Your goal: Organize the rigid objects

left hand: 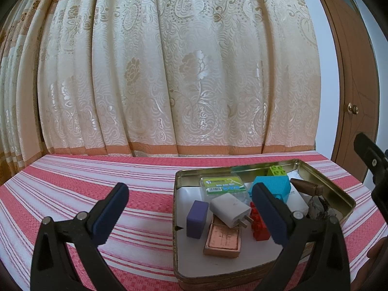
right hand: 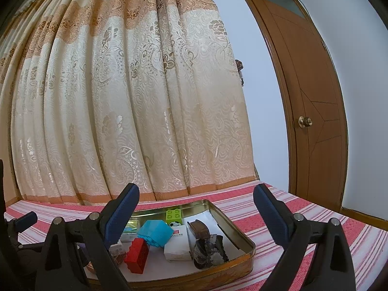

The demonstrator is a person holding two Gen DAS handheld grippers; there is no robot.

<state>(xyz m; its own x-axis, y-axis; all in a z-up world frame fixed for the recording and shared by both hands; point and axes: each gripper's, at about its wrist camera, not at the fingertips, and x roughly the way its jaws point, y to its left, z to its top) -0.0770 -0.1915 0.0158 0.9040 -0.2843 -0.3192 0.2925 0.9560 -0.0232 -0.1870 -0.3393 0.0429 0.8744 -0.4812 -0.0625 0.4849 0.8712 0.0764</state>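
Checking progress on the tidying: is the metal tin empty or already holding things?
Holding things: the tin contains a white charger, purple block, red brick and blue brick.

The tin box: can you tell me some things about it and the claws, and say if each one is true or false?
1. The tin box sits on a striped red cloth. True.
2. The left claw is squeezing the purple block. False: it is open and holds nothing.
3. A white charger lies inside the tin. True.
4. The red brick is outside the tin. False: it lies inside.
5. The right claw is open. True.
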